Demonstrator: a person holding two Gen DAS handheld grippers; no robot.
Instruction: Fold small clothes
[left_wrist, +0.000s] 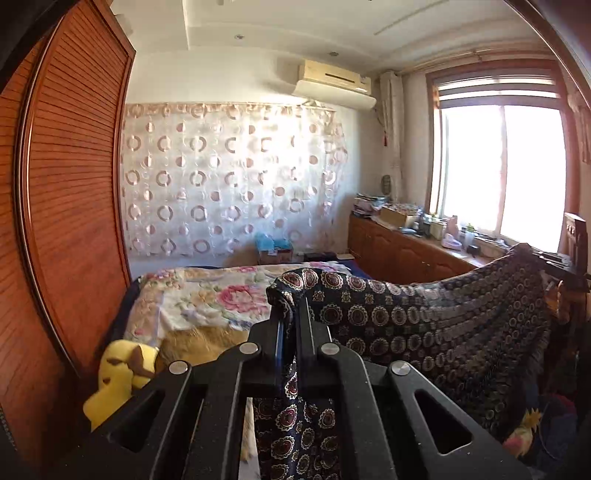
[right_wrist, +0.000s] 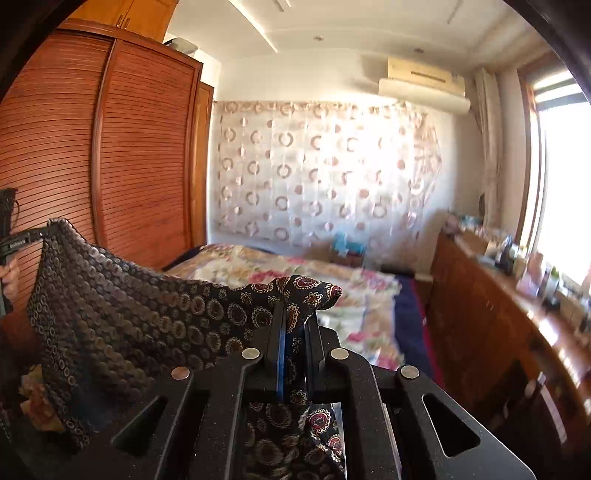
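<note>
A bedroom in daylight. At nine o'clock stands a tall slatted wooden wardrobe (left_wrist: 74, 206). On the far wall at twelve hangs a sheer curtain with ring patterns (left_wrist: 229, 177); above it toward one o'clock sits an air conditioner (left_wrist: 334, 85). At three o'clock a bright window (left_wrist: 506, 173) pours in light over a low wooden cabinet (left_wrist: 399, 251) crowded with small items. Below centre lies a bed under a floral blanket (left_wrist: 207, 302), a yellow plush toy (left_wrist: 118, 376) at seven o'clock

The bed (left_wrist: 122, 314) has dark blue edges. A floral blanket (left_wrist: 207, 302) lies spread across it, and a yellow plush toy (left_wrist: 118, 376) rests at its near left corner.
</note>
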